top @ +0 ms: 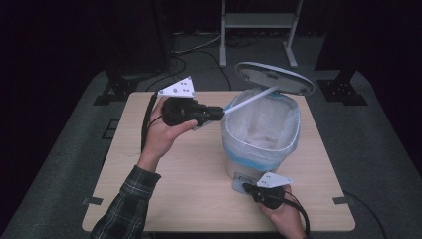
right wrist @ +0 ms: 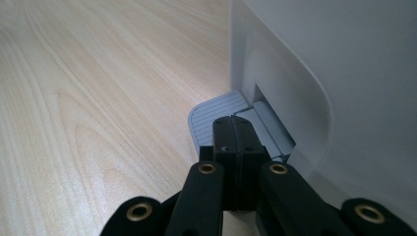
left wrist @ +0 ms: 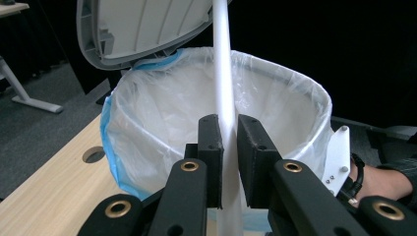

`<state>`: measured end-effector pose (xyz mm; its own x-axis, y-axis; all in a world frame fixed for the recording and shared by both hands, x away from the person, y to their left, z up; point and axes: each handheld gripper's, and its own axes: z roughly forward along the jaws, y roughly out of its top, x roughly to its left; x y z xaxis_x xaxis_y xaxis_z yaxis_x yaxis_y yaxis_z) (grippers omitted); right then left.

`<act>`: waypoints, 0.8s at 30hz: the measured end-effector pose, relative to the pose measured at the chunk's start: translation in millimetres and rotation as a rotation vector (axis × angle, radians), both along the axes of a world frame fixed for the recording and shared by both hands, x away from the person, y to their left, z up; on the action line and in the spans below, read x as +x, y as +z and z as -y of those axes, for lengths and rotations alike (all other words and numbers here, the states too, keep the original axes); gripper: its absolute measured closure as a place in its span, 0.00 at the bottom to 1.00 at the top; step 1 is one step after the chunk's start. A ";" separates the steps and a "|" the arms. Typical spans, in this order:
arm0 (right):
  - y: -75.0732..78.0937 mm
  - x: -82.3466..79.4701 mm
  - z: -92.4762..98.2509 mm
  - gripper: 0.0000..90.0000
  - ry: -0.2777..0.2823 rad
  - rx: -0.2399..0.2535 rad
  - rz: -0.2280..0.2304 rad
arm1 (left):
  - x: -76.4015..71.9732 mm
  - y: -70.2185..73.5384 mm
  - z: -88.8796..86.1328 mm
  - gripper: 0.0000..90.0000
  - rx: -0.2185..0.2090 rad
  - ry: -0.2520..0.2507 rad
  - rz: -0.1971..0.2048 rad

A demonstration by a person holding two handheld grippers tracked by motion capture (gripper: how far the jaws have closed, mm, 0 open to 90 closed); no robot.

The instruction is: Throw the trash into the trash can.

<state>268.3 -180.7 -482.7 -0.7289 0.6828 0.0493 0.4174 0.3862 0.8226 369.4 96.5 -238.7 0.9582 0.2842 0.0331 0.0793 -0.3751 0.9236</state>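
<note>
Nearest, the right gripper [right wrist: 234, 129], jaws pressed together, is pressing down on the grey pedal [right wrist: 216, 114] at the bin's [top: 259, 132] foot, apparently touching it. Farther off, the left gripper [left wrist: 227, 129] is pinching a white stick [left wrist: 222, 73] (angled over the bag-lined rim), under the raised lid [top: 274, 77].

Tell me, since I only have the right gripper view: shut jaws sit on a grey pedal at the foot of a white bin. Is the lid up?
Observer: Yes. In the high view the lid stands open above the bin.
Operator: What is the other hand doing?
Observer: The left hand-held gripper is shut on a white stick that reaches over the bin's mouth.
Operator: Is the bin lined?
Observer: Yes, a clear bag with a blue edge is folded over its rim.
</note>
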 end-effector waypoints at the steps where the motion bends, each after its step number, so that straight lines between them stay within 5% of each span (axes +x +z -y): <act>1: 0.0 0.1 0.1 1.00 0.000 0.000 0.000 | 0.9 0.2 1.6 0.90 0.003 -0.001 0.000; 24: 0.1 0.1 0.1 1.00 0.000 0.004 -0.006 | 5.3 8.2 19.9 0.89 0.013 -0.024 0.002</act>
